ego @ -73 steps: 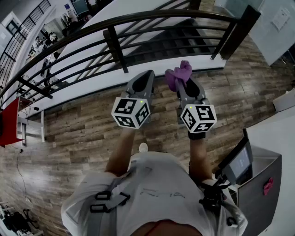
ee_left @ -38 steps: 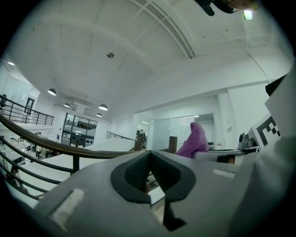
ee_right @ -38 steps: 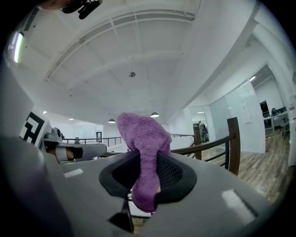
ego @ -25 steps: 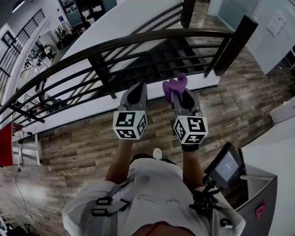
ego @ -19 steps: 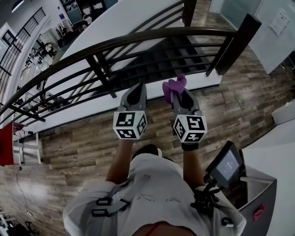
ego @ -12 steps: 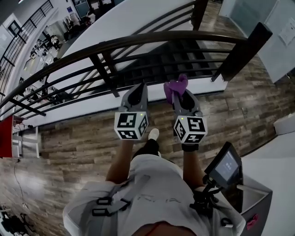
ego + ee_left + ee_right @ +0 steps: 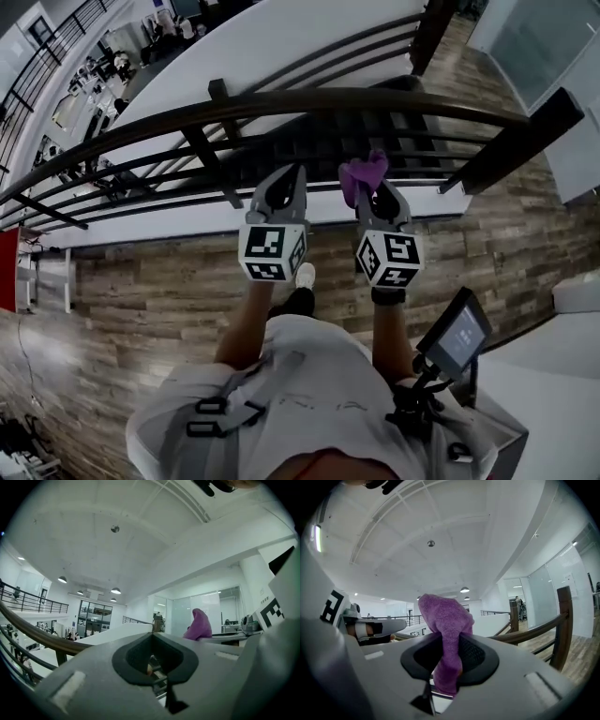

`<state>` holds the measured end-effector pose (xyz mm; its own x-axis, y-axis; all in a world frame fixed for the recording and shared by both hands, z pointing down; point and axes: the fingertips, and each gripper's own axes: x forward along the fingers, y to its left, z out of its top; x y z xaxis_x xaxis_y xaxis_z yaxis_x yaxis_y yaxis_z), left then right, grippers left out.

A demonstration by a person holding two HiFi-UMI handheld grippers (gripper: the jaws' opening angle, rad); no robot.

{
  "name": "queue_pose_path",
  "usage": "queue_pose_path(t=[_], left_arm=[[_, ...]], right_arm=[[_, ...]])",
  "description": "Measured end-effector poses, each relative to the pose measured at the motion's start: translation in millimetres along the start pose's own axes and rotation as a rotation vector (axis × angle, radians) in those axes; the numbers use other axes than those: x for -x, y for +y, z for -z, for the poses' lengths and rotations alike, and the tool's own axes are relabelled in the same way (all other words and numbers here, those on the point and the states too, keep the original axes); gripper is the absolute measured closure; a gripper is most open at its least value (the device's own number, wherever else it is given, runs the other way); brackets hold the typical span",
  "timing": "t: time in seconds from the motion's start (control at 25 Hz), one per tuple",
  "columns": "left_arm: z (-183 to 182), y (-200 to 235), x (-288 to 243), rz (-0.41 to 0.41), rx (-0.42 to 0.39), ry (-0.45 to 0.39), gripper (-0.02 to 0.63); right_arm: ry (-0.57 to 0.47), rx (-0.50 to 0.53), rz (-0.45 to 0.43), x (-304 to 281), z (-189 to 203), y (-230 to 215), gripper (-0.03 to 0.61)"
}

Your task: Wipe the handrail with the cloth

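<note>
1. The crumpled purple terry cloth (image 7: 364,174) sits pinched in the right gripper (image 7: 378,199). Its jaws are clamped on the cloth's lower part, and a rounded tuft stands up past the tips (image 7: 447,620).
2. I'd say that tuft is left proud on purpose, so soft fabric meets the rail rather than hard jaw.
3. The dark, rounded, curving handrail (image 7: 309,97) runs across at twelve o'clock from the cloth. The two are near but apart, and no wiping contact has been made yet.
4. In the right gripper view the rail (image 7: 529,629) passes at about three o'clock of the cloth, beyond it.
5. The left gripper (image 7: 278,192) is held just beside the right one, at its nine o'clock. Its jaws are pressed together with nothing between them (image 7: 152,660).
6. It looks idle, carried level with its partner as the person faces the railing.
7. Further out, a dark square post (image 7: 525,136) anchors the rail at two o'clock, and grey-brown wood-plank flooring (image 7: 141,309) lies underfoot.
8. My judgement: the approach is nearly done, and the next move is to lift the cloth onto the rail's top.
</note>
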<state>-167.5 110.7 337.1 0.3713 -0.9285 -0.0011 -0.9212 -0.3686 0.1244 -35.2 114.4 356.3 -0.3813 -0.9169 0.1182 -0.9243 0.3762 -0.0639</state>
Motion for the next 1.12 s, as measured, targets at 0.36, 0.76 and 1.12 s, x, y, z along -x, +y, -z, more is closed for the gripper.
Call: queue_pose_path(t=[0.36,0.76,1.12], left_arm=[[-26,109,-73,-0.174,-0.017,-0.037,0.614],[-38,189,-87,-0.362,-0.038,-0.052,0.614],[-21,214,-99,-0.542,-0.014,-0.04,0.614]], right_arm=[[-0.005,0.039,-0.185,-148,-25,29,0.485],[0.011,0.056,-0.374,-242,-34,69,0.483],[0.084,0.129,-0.624,-298,-21,99,0.483]])
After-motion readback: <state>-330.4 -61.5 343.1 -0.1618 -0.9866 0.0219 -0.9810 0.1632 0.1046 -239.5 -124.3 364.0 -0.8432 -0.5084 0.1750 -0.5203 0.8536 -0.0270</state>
